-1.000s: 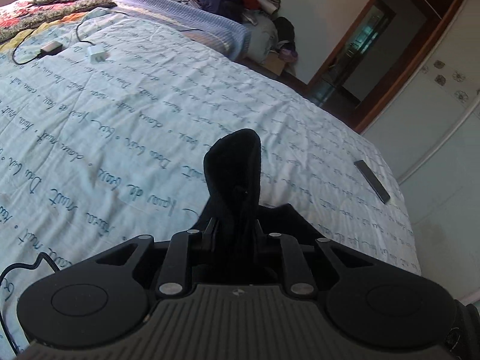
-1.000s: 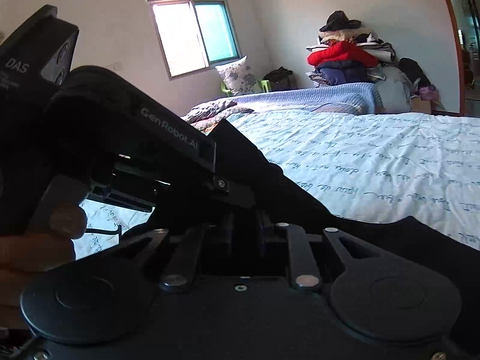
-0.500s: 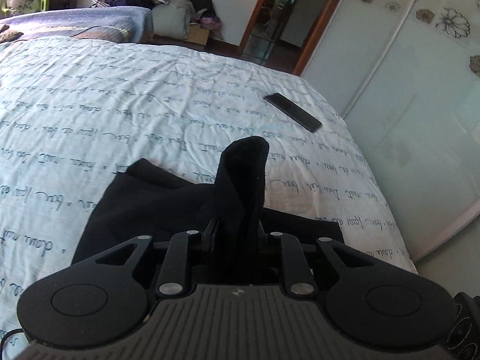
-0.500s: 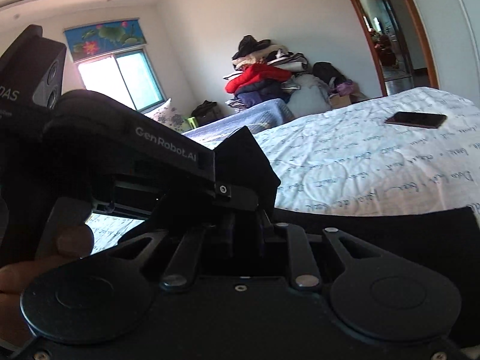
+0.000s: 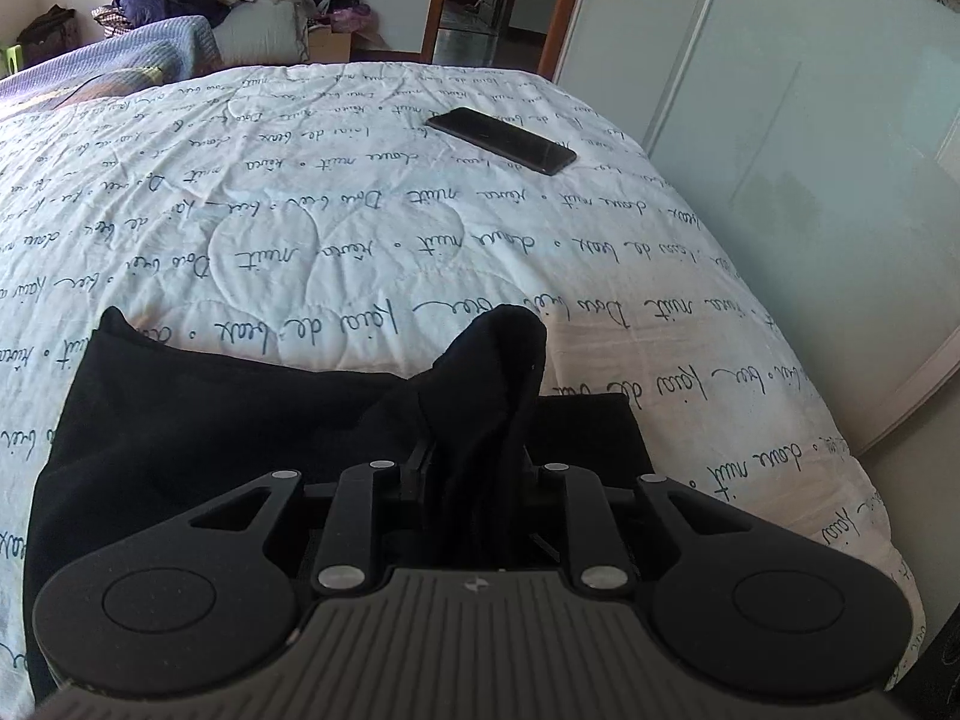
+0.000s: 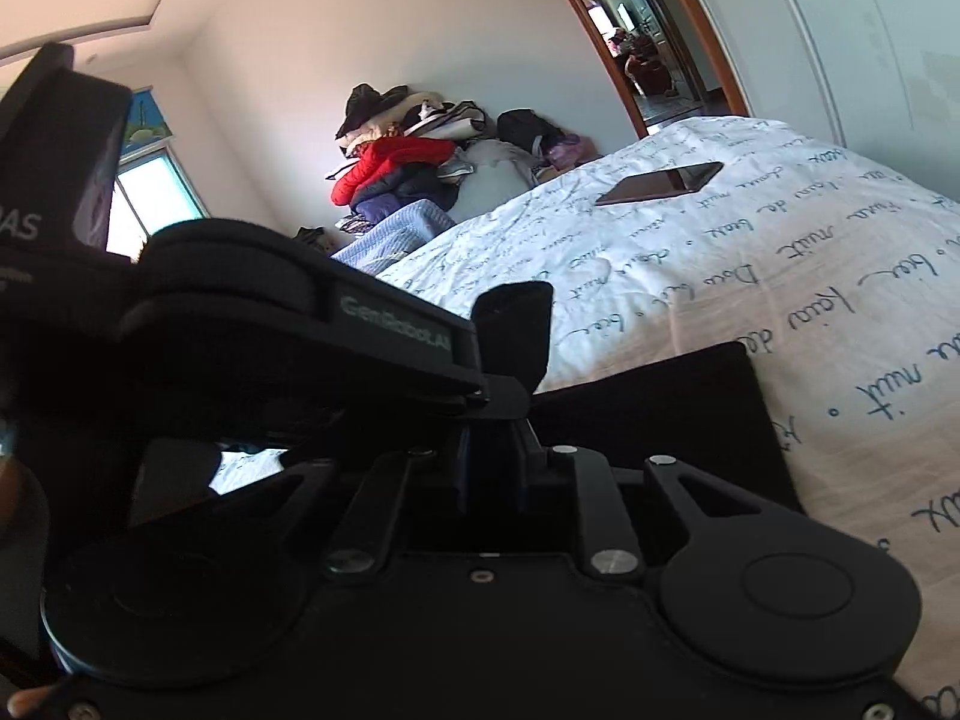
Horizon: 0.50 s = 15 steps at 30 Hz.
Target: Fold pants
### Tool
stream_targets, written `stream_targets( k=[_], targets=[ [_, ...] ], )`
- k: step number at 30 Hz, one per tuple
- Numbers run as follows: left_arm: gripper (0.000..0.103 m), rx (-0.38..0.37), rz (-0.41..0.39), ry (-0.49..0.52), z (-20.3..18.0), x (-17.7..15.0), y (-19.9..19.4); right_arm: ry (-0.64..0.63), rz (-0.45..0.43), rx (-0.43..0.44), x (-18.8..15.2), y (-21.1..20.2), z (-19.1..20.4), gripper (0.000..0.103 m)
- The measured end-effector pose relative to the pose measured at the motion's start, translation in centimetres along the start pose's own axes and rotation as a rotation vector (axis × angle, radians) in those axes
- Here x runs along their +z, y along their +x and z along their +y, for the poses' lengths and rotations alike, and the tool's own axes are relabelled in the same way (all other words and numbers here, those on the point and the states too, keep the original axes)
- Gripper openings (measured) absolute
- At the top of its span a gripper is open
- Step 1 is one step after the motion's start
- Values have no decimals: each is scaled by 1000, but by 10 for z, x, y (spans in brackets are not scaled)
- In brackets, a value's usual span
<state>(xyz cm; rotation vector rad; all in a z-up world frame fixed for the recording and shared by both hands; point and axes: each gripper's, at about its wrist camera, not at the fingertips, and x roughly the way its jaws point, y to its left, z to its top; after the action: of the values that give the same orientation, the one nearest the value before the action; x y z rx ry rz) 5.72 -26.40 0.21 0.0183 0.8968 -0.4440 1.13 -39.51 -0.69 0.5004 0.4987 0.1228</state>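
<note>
Both grippers pinch the black pants (image 5: 198, 420) over the bed (image 5: 360, 228).
Left gripper (image 5: 474, 450) clamps a raised fold; right gripper (image 6: 498, 456) clamps cloth too, its fingertips hidden behind the other device; phone (image 5: 501, 139) lies beyond.

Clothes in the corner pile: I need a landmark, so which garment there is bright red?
The puffy red jacket lying across the middle of the pile; the garments around it are dark navy, black or pale.

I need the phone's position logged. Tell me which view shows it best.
The left wrist view: the black phone lies whole on the script-print quilt, seen from above. The right wrist view also shows the phone whole, but from a low, slanted angle.
</note>
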Motion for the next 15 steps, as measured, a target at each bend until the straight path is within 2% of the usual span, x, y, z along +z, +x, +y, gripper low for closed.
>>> stream_targets(
  k=[13,15],
  targets=[
    [22,-65,-10,33,-39,0,11,64,-58,-61,6,-21,-31,18],
    [32,-82,0,40,-45,1,19,110,-58,-78,7,-21,-41,18]
  ],
)
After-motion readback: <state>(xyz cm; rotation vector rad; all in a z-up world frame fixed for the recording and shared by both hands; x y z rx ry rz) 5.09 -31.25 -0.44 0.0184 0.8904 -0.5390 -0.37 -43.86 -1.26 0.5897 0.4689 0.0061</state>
